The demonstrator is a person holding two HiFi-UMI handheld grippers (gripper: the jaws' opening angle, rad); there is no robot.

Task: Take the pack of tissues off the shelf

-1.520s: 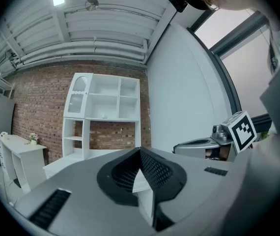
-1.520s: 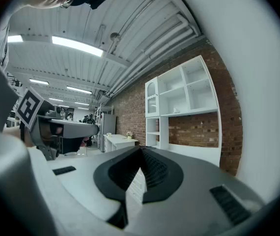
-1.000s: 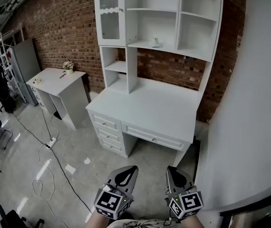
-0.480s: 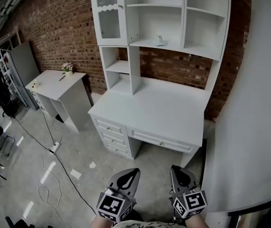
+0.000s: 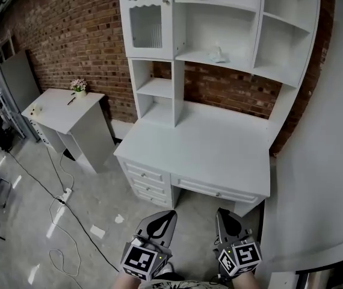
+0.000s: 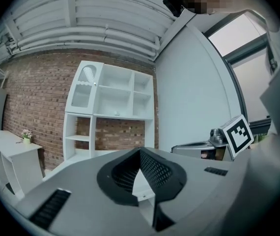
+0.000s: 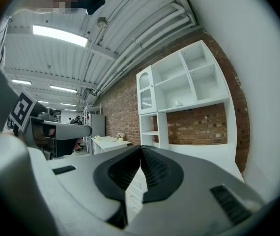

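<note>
1. The pack of tissues [image 5: 218, 55], a small pale, crumpled-looking bundle, is lying on the middle shelf of the white hutch [image 5: 253, 71], well apart from both tongs.
2. The hutch is standing on a smooth white desk [image 5: 207, 149] with drawers, against a rough red brick wall [image 5: 75, 35]. A ribbed glass door [image 5: 144, 26] is closing its upper left compartment.
3. A smaller white table [image 5: 63, 110] is carrying a flower pot [image 5: 78, 86] at the left, and a power strip [image 5: 65, 194] with cables is lying on the glossy grey floor [image 5: 93, 203].
4. The left gripper [image 5: 166, 217] and right gripper [image 5: 222, 217] are hovering low before the desk, each with its jaws pressed together on nothing.
</note>
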